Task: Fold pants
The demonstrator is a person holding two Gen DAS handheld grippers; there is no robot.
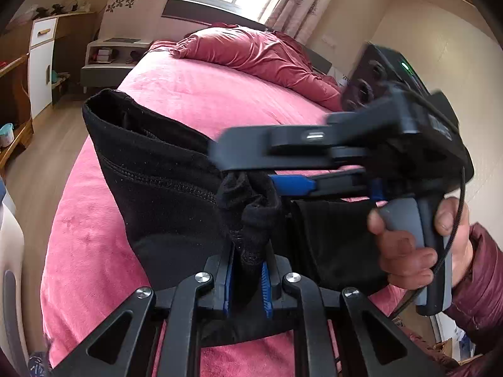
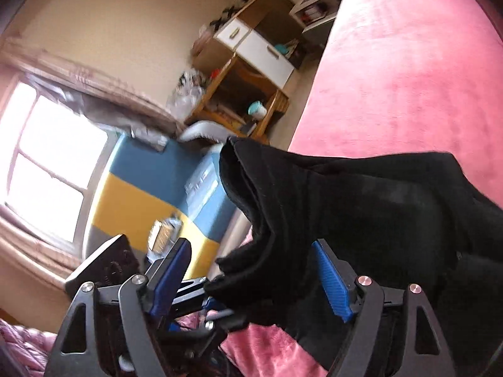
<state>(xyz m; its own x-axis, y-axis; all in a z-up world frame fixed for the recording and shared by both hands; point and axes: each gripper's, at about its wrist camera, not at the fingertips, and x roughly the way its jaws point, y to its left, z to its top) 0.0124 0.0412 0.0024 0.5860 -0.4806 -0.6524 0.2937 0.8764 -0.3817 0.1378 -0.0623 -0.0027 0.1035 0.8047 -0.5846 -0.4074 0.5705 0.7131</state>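
Observation:
Black pants (image 1: 163, 194) hang bunched above a pink bed (image 1: 195, 94). My left gripper (image 1: 248, 270) is shut on a wad of the black fabric between its blue pads. My right gripper (image 1: 283, 185) comes in from the right, held by a hand, with its blue finger beside the same bunch. In the right wrist view my right gripper (image 2: 251, 270) stands wide open with the pants (image 2: 361, 207) lying between its fingers; the blue pads are apart from the fabric on both sides. The left gripper (image 2: 191, 308) shows low at the left.
A crumpled pink duvet (image 1: 251, 53) lies at the bed's head. A white and wood cabinet (image 1: 41, 62) and nightstand (image 1: 107, 59) stand left of the bed. A blue and yellow panel (image 2: 151, 194) and a wooden shelf (image 2: 239, 100) sit near the bed's side.

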